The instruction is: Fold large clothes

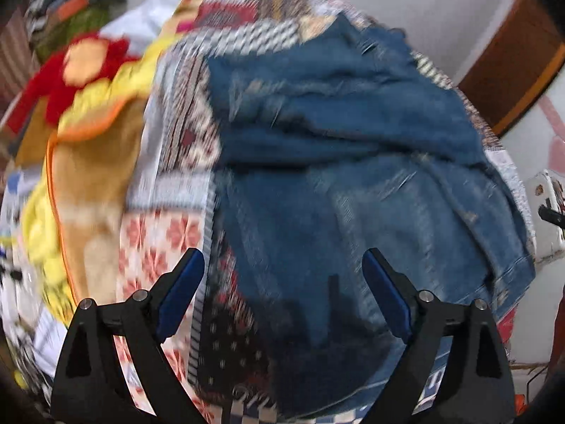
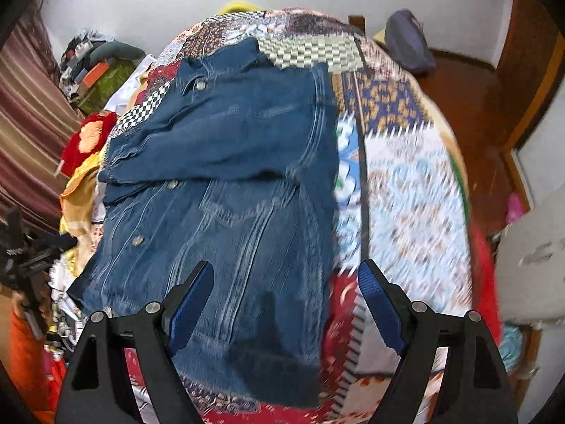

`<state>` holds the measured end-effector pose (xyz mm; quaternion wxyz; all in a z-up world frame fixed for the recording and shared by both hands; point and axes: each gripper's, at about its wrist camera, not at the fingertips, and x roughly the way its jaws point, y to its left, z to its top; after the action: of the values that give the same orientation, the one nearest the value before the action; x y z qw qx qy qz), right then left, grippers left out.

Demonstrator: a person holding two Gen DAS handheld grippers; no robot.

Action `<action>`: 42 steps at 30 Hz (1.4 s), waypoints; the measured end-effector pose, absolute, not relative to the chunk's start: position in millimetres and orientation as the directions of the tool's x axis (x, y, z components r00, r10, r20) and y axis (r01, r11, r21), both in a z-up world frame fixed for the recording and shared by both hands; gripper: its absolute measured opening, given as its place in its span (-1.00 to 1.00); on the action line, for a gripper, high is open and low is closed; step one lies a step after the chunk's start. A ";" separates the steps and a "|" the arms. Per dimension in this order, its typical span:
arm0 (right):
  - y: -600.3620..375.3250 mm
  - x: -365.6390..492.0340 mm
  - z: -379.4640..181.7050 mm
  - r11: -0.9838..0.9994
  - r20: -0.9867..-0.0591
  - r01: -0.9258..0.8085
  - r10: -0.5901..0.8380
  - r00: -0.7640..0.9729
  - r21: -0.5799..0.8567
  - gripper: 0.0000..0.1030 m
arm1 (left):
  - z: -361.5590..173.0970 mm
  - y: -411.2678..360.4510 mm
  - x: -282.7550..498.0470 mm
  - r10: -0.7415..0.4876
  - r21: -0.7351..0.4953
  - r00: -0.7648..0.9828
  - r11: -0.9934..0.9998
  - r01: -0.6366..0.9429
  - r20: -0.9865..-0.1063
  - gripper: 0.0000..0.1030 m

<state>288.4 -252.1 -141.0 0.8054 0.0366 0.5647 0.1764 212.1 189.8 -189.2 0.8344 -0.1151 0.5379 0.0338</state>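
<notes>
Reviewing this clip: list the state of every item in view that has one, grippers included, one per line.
denim jacket: lying flat on the patchwork quilt, partly folded, one sleeve laid across the front, held by neither gripper.
left gripper: open, empty, above the jacket.
right gripper: open, empty, over the jacket's edge.
clothes pile: unfolded, heaped beside the jacket.

A blue denim jacket [image 2: 226, 190] lies flat on the patchwork bedspread [image 2: 406, 176], partly folded: one sleeve lies crosswise over its buttoned front, collar at the far end, hem nearest.
</notes>
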 end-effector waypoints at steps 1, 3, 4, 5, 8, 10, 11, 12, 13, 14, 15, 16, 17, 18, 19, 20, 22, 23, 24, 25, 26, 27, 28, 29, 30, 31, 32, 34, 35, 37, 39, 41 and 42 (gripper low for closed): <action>-254.1 284.1 -147.3 0.935 -0.898 -0.231 0.331 0.289 0.270 0.60 | -195.1 193.1 207.3 -0.076 -0.173 0.405 0.963 -0.208 -0.911 0.77; -257.0 276.7 -161.1 0.934 -0.905 -0.213 0.337 0.261 0.286 0.60 | -204.0 196.1 198.3 -0.116 -0.223 0.393 0.945 -0.240 -0.912 0.78; -259.2 273.3 -169.4 0.935 -0.908 -0.197 0.339 0.248 0.295 0.60 | -207.4 196.9 194.5 -0.136 -0.245 0.387 0.937 -0.249 -0.912 0.78; -259.5 271.2 -174.8 0.936 -0.910 -0.184 0.338 0.240 0.300 0.60 | -214.2 195.2 189.6 -0.162 -0.270 0.373 0.928 -0.258 -0.913 0.78; -267.2 264.2 -194.2 0.932 -0.908 -0.111 0.362 0.209 0.346 0.60 | -225.8 188.3 183.3 -0.178 -0.276 0.340 0.923 -0.267 -0.923 0.77; -269.3 261.0 -197.6 0.927 -0.903 -0.100 0.375 0.210 0.361 0.60 | -233.2 184.1 180.5 -0.199 -0.289 0.322 0.921 -0.261 -0.926 0.78; -270.1 259.9 -196.4 0.926 -0.901 -0.103 0.377 0.217 0.363 0.60 | -235.2 184.4 179.2 -0.205 -0.295 0.315 0.916 -0.271 -0.927 0.78; -270.2 258.7 -196.3 0.925 -0.899 -0.104 0.380 0.219 0.366 0.60 | -236.6 184.9 177.3 -0.214 -0.305 0.312 0.910 -0.281 -0.925 0.78; -270.0 257.9 -196.5 0.923 -0.897 -0.105 0.384 0.217 0.370 0.60 | -237.9 186.0 175.3 -0.227 -0.320 0.311 0.902 -0.290 -0.923 0.78; -270.6 256.5 -197.7 0.921 -0.896 -0.104 0.388 0.213 0.374 0.60 | -239.0 187.7 173.1 -0.242 -0.337 0.311 0.893 -0.300 -0.919 0.78; -270.3 256.3 -198.9 0.921 -0.896 -0.104 0.390 0.211 0.376 0.60 | -240.0 189.7 170.3 -0.259 -0.357 0.314 0.881 -0.310 -0.913 0.78; -269.5 256.1 -200.3 0.923 -0.898 -0.105 0.384 0.213 0.370 0.60 | -240.6 192.0 167.5 -0.278 -0.380 0.322 0.869 -0.317 -0.905 0.78; -267.3 255.7 -201.9 0.926 -0.901 -0.109 0.377 0.213 0.362 0.60 | -241.2 194.3 165.3 -0.297 -0.402 0.328 0.857 -0.323 -0.897 0.77; -264.2 255.6 -203.3 0.930 -0.906 -0.115 0.366 0.213 0.349 0.60 | -242.6 195.9 163.4 -0.316 -0.422 0.330 0.845 -0.330 -0.890 0.77; -261.1 254.7 -204.3 0.935 -0.909 -0.122 0.354 0.219 0.334 0.60 | -244.8 197.2 162.0 -0.338 -0.443 0.327 0.831 -0.336 -0.883 0.75; -259.4 254.3 -204.4 0.937 -0.909 -0.127 0.348 0.228 0.327 0.59 | -247.9 197.7 158.9 -0.361 -0.463 0.321 0.816 -0.346 -0.875 0.68; -255.7 252.1 -204.1 0.938 -0.906 -0.144 0.341 0.251 0.314 0.43 | -250.1 195.6 156.4 -0.370 -0.472 0.322 0.811 -0.347 -0.872 0.63; -252.5 251.1 -203.2 0.936 -0.902 -0.159 0.348 0.258 0.315 0.28 | -249.9 194.9 155.7 -0.364 -0.468 0.326 0.814 -0.344 -0.872 0.60; -250.3 250.7 -202.8 0.932 -0.899 -0.171 0.355 0.257 0.319 0.21 | -248.9 193.1 154.8 -0.363 -0.468 0.331 0.817 -0.336 -0.871 0.50; -247.3 250.6 -201.8 0.930 -0.897 -0.185 0.358 0.260 0.318 0.07 | -247.5 191.5 154.4 -0.368 -0.473 0.334 0.817 -0.329 -0.868 0.44; -245.5 250.4 -201.1 0.934 -0.897 -0.192 0.346 0.274 0.302 -0.01 | -246.1 190.6 154.9 -0.376 -0.479 0.333 0.817 -0.321 -0.864 0.33; -243.4 250.2 -201.4 0.937 -0.899 -0.197 0.334 0.281 0.287 -0.05 | -245.0 189.3 155.8 -0.386 -0.486 0.333 0.817 -0.310 -0.860 0.26; -240.6 250.5 -201.5 0.939 -0.901 -0.207 0.327 0.285 0.275 -0.14 | -242.6 187.7 156.3 -0.403 -0.499 0.332 0.816 -0.291 -0.853 0.25; -238.0 251.2 -200.8 0.940 -0.902 -0.215 0.322 0.289 0.267 -0.25 | -240.6 184.7 160.0 -0.409 -0.501 0.330 0.819 -0.278 -0.851 0.22; -236.0 252.2 -199.6 0.939 -0.901 -0.223 0.322 0.291 0.263 -0.32 | -238.7 182.8 160.7 -0.406 -0.496 0.327 0.826 -0.269 -0.854 0.11; -234.0 253.8 -197.7 0.934 -0.897 -0.234 0.333 0.290 0.271 -0.49 | -235.4 179.8 161.7 -0.401 -0.487 0.326 0.836 -0.253 -0.856 0.05; -233.5 254.9 -196.2 0.930 -0.894 -0.239 0.343 0.288 0.280 -0.57 | -233.1 177.9 162.6 -0.395 -0.482 0.329 0.842 -0.244 -0.858 -0.14; -230.7 258.7 -192.3 0.919 -0.885 -0.257 0.369 0.285 0.300 -0.61 | -225.4 170.9 166.5 -0.378 -0.464 0.344 0.859 -0.214 -0.859 -0.42; -228.0 260.6 -189.9 0.917 -0.882 -0.267 0.370 0.291 0.296 -0.62 | -221.2 169.0 168.6 -0.362 -0.449 0.354 0.870 -0.203 -0.862 -0.50; -224.5 262.8 -184.9 0.913 -0.877 -0.284 0.375 0.300 0.293 -0.64 | -210.3 164.6 173.7 -0.330 -0.415 0.375 0.893 -0.173 -0.866 -0.63; -221.8 269.6 -175.2 0.910 -0.867 -0.291 0.384 0.317 0.297 -0.64 | -197.2 162.0 180.9 -0.301 -0.387 0.402 0.909 -0.153 -0.865 -0.73; -219.5 279.0 -162.3 0.899 -0.843 -0.298 0.414 0.344 0.320 -0.64 | -178.9 163.0 191.1 -0.263 -0.352 0.445 0.927 -0.129 -0.856 -0.74; -217.1 285.0 -153.4 0.894 -0.827 -0.309 0.427 0.366 0.325 -0.65 | -169.6 162.4 197.1 -0.262 -0.350 0.469 0.930 -0.111 -0.843 -0.74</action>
<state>285.0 -217.1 -153.4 0.8244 0.0570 0.5170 0.2232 197.1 162.4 -169.6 0.8377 -0.1816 0.5131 -0.0451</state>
